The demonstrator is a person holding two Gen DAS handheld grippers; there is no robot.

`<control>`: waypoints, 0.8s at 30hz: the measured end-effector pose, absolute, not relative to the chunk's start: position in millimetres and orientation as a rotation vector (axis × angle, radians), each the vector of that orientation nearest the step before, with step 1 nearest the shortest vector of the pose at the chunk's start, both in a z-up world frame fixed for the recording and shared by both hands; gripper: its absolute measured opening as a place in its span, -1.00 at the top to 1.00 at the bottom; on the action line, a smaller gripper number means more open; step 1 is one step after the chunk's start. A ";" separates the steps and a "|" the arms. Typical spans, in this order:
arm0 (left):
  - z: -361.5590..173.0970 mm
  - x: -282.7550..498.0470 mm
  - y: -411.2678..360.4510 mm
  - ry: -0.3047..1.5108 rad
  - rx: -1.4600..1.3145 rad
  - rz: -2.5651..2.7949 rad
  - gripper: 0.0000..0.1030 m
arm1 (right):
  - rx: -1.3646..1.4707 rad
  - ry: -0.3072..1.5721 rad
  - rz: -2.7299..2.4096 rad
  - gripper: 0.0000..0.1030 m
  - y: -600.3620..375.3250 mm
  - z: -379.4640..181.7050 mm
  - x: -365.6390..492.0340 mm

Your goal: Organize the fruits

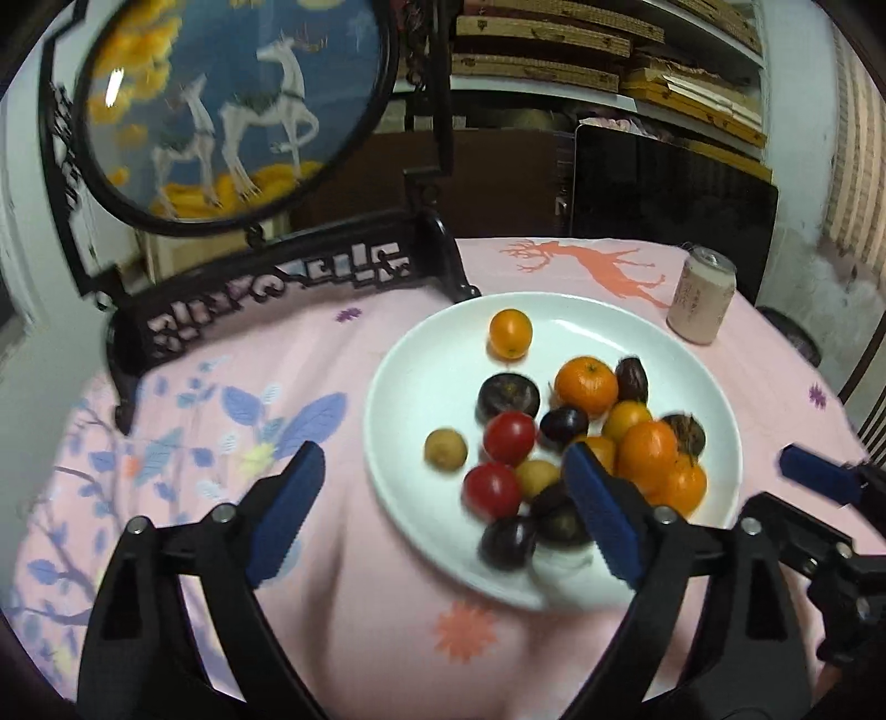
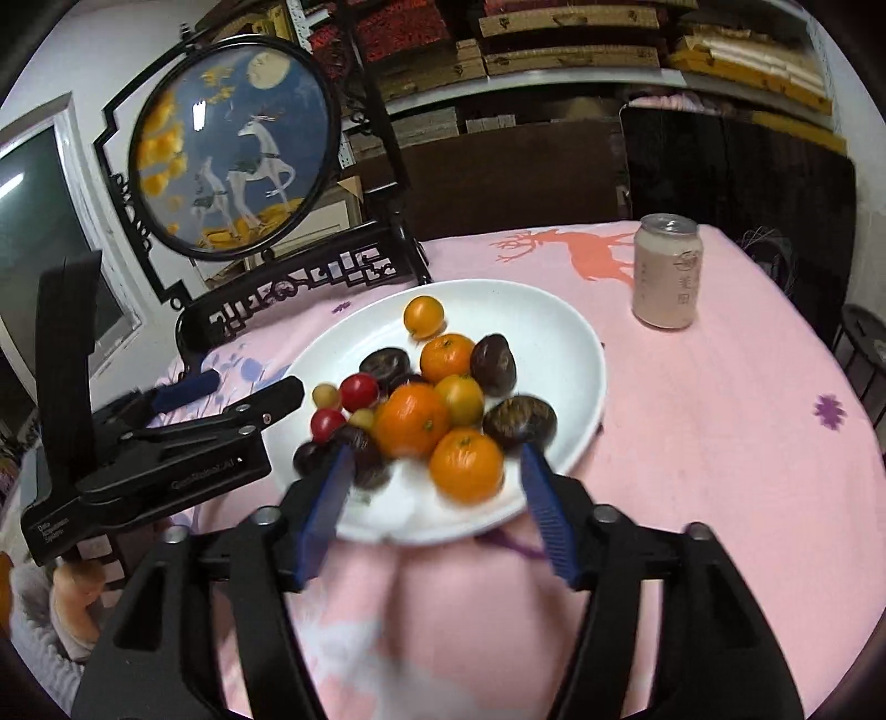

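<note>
The left gripper (image 1: 443,498) hangs released over the near-left rim of a white plate (image 1: 421,343), its blue pads spread wide with nothing between them; its right pad stands in front of the fruit pile. The right gripper (image 2: 437,498), seen in its own wrist view, is likewise released, its pads standing apart on either side of the plate's near edge, with a mandarin (image 2: 467,467) lying on the plate between and beyond them, untouched.

The plate sits on a bench covered with a pink patterned cloth (image 1: 387,637). On it lie a heap of fruit: several mandarins, two red cherry tomatoes (image 1: 508,437), dark chestnut-like pieces (image 1: 508,396), small tan fruits (image 1: 445,449) and, apart from the pile at the far side of the plate, a single small orange fruit (image 1: 510,334).

Beyond the plate to the right stands a pale drink can (image 2: 667,271), upright on the cloth. At the far left of the bench stands a round embroidered screen (image 1: 232,111) showing white deer, set in a carved black frame. Shelves (image 1: 581,50) stacked with flat boxes fill the background.
</note>
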State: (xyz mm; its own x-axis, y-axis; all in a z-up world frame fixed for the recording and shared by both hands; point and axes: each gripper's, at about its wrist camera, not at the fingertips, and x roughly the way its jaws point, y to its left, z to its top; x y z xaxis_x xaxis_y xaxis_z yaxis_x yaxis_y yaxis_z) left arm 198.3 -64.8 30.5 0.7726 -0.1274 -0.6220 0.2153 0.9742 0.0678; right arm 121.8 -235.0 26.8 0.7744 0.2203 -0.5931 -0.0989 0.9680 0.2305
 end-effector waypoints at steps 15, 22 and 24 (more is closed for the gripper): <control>32.4 56.5 -38.4 0.597 0.214 -0.160 -0.96 | 0.175 0.705 0.042 -0.97 -223.3 3.1 26.6; 41.8 38.2 -37.4 0.550 0.219 -0.151 -0.96 | 0.168 0.697 0.046 -0.97 -219.7 4.3 21.7; 42.3 37.8 -36.6 0.555 0.211 -0.161 -0.96 | 0.158 0.695 0.046 -0.97 -218.6 4.5 21.4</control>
State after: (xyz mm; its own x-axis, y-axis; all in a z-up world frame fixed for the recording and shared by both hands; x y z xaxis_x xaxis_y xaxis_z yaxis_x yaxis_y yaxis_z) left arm 37.8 -36.6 42.3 0.8381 -0.0940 -0.5373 0.2077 0.9658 0.1550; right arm 21.4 -218.6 4.5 0.7679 0.0949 -0.6336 0.0102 0.9870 0.1602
